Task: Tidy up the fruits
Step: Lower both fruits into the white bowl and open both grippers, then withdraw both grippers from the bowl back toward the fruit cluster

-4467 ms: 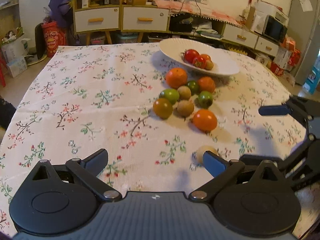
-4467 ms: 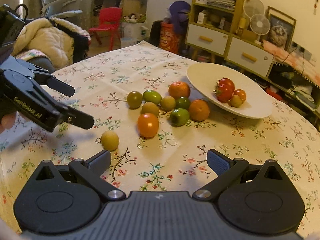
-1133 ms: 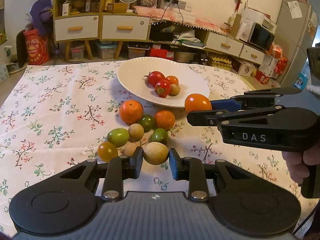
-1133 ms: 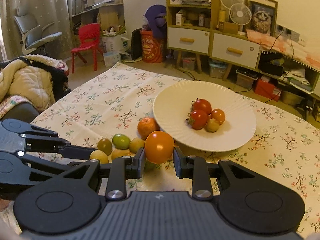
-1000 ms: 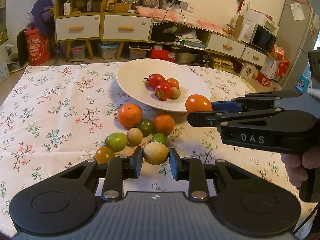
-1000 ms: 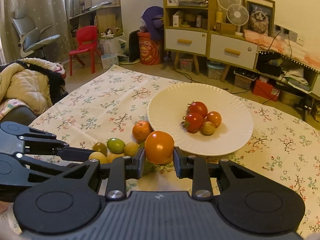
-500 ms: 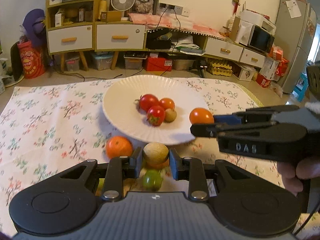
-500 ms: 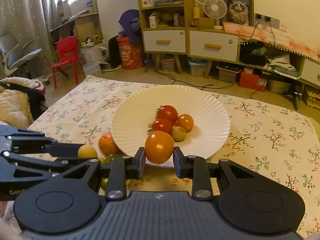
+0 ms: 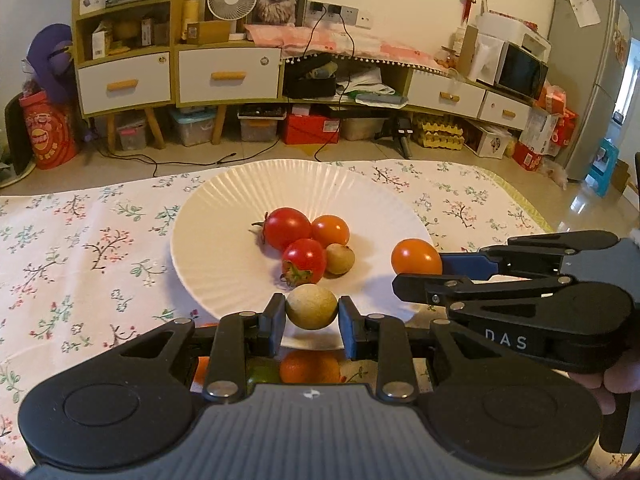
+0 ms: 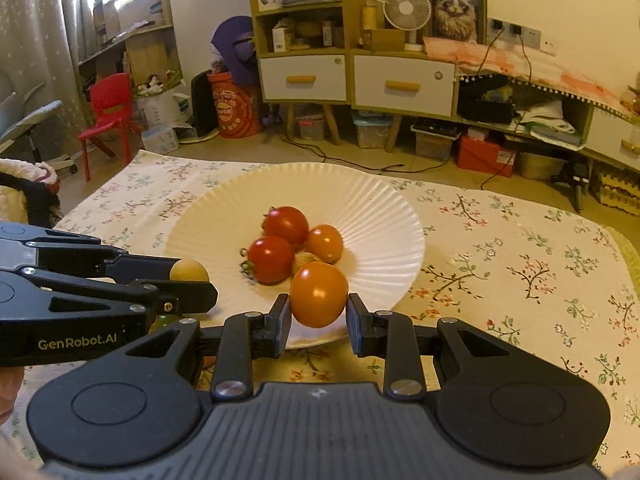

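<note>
Both grippers advanced over plate [image 9: 208, 240], left [image 9: 312, 314] clamping tan fruit [image 9: 311, 306], right [image 10: 318, 316] clamping orange tomato [image 10: 318, 294].

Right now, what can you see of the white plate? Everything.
The plate is white and round with a fluted, ribbed rim, like a paper or ceramic dish; which one is unclear. It lies flat on the floral tablecloth. Near its middle four small fruits touch in a cluster: two red tomatoes, an orange one and a tan one. Its near edge is hidden behind both grippers.
</note>
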The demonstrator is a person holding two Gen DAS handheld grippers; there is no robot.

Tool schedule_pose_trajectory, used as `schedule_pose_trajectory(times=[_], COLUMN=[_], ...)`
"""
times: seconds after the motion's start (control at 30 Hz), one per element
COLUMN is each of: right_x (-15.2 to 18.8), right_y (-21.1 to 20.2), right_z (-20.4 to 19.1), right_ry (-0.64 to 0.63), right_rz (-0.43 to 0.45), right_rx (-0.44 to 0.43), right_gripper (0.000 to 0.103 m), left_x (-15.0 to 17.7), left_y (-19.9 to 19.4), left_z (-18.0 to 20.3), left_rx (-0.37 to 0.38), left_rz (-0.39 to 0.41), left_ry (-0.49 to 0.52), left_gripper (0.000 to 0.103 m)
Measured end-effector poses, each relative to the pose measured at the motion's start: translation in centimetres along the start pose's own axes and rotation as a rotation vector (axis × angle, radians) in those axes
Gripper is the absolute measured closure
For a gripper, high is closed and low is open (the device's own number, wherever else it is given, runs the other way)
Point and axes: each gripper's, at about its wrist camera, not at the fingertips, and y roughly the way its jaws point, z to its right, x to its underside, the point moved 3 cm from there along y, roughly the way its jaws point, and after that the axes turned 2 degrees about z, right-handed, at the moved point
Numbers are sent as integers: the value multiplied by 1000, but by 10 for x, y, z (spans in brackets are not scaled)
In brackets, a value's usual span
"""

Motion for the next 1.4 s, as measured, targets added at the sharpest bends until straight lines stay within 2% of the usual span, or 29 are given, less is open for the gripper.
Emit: schedule_pose_trajectory(times=[0.57, 0.8, 0.97, 1.03, 1.13, 1.23, 1.33, 1.4], right_x=[-1, -5, -8, -9, -9, -9, -8, -8], right_y=[0, -5, -11, -13, -16, -19, -21, -23], right_z=[0, -1, -1, -1, -2, -4, -6, -9], right_ry=[-12, -16, -10, -6, -3, -3, -6, -13], right_rz=[-1, 8, 24, 28, 36, 38, 41, 44], right_rx=[4, 0, 1, 3, 6, 5, 1, -3], right_gripper=[76, 74, 63, 56, 47, 41, 33, 31], left_x=[-1, 2, 3, 4, 6, 10, 14, 17], left_y=[12, 6, -5, -9, -15, -21, -25, -28], left_z=[6, 4, 1, 0, -5, -6, -6, -4], left_rx=[-8, -17, -22, -36, -38, -41, -38, -36], left_rz=[-18, -9, 7, 11, 13, 13, 14, 13], left_ry=[27, 27, 23, 21, 4, 0, 1, 8], left_gripper=[77, 68, 62, 54, 50, 46, 36, 35])
